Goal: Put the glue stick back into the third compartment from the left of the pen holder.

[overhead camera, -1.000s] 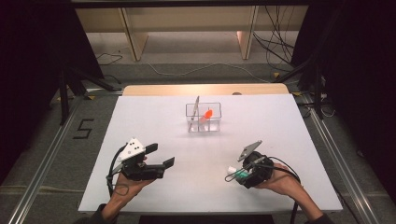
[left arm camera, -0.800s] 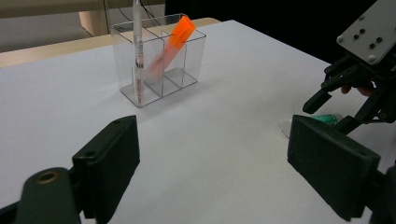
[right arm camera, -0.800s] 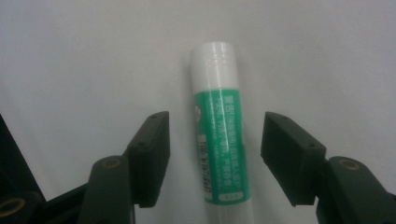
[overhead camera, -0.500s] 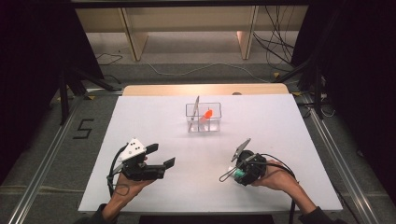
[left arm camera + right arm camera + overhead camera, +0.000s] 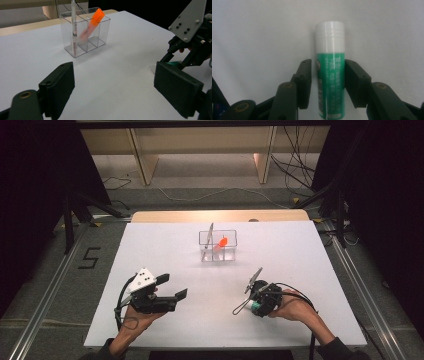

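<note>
Green glue stick [image 5: 330, 75] with white cap; orange marker [image 5: 91, 23] in clear organizer [image 5: 85, 31]; white table [image 5: 300, 250]; black grippers.

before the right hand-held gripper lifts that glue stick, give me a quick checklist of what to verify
1. Glue stick sits between the jaws of the right hand-held gripper, which have just been closing: ok.
2. Pads pressing on both sides of it: cannot tell; the right pad looks in contact, a thin gap seems to remain at the left.
3. Grip on the green body, below the white cap: ok.
4. Organizer upright on the table, with an unfilled compartment beside the orange marker and pen: ok.
5. Left hand-held gripper open and apart from the path to the organizer: ok.
</note>
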Demonstrator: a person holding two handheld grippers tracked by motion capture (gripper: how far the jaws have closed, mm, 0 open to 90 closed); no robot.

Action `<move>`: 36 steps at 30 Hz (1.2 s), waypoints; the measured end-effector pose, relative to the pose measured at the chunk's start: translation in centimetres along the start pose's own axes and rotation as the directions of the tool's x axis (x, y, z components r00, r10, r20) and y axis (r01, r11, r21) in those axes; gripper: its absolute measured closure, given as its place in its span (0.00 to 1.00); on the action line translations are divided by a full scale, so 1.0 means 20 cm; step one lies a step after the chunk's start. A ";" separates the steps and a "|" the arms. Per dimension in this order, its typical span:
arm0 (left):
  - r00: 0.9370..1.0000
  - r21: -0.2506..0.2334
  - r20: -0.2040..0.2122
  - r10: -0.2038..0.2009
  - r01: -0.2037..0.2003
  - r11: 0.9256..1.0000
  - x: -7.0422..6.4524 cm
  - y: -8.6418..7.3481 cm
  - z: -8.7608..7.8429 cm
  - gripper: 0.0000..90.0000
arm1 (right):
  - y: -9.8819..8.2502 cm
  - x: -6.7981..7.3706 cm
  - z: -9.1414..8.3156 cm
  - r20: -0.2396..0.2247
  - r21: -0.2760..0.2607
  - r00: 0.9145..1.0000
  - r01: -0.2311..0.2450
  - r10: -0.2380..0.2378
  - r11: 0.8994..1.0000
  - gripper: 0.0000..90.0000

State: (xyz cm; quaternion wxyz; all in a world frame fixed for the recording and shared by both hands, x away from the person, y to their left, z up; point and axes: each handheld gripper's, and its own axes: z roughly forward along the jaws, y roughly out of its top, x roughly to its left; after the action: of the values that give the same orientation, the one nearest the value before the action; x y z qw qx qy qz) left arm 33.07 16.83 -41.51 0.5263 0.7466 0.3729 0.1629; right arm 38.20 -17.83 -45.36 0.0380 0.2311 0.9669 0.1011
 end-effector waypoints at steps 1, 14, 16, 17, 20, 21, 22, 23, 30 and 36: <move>1.000 0.000 0.001 0.000 0.000 1.000 0.00 0.00 0.00 0.18 | 0.00 0.00 0.00 0.001 0.007 1.000 0.006 -0.006 1.000 0.67; 1.000 -0.008 -0.002 0.007 -0.007 1.000 0.00 0.00 0.00 0.18 | 0.03 0.01 -0.01 0.022 0.021 1.000 0.015 -0.015 1.000 0.73; 1.000 -0.012 -0.002 0.004 -0.004 1.000 0.00 0.00 0.00 0.18 | 0.03 0.01 -0.02 0.027 0.005 1.000 0.016 -0.016 1.000 0.73; 1.000 -0.013 -0.004 0.007 -0.007 1.000 0.00 0.00 0.00 0.18 | 0.03 -0.01 -0.04 0.030 -0.016 0.999 0.014 -0.014 1.000 0.73; 1.000 -0.017 -0.004 0.004 -0.004 1.000 0.00 0.00 -0.01 0.18 | 0.02 -0.02 -0.06 0.034 -0.050 0.999 0.009 -0.007 0.999 0.73; 1.000 -0.019 -0.006 0.004 -0.004 1.000 0.00 0.00 -0.01 0.18 | 0.02 -0.03 -0.08 0.045 -0.081 0.999 0.004 0.000 0.997 0.73; 1.000 -0.022 -0.007 0.005 -0.005 1.000 0.00 0.00 -0.01 0.18 | 0.02 -0.03 -0.09 0.049 -0.099 0.999 0.005 -0.001 0.995 0.73; 1.000 -0.022 -0.007 0.005 -0.005 1.000 0.00 0.00 -0.01 0.18 | 0.02 -0.03 -0.09 0.049 -0.099 0.999 0.005 -0.001 0.995 0.73; 1.000 -0.038 -0.016 0.001 -0.002 0.999 0.01 0.00 -0.01 0.18 | 0.02 -0.08 -0.15 0.067 -0.270 0.996 -0.038 0.058 0.962 0.73; 1.000 -0.044 -0.017 -0.003 0.003 0.999 0.01 0.00 -0.01 0.18 | 0.03 -0.12 -0.20 0.089 -0.401 0.988 -0.080 0.126 0.912 0.73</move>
State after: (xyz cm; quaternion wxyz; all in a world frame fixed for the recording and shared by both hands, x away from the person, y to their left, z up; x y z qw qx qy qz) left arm 32.95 17.10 -41.46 0.5398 0.7327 0.3749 0.1768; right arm 40.16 -19.20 -41.28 0.1331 0.2747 0.9091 0.2835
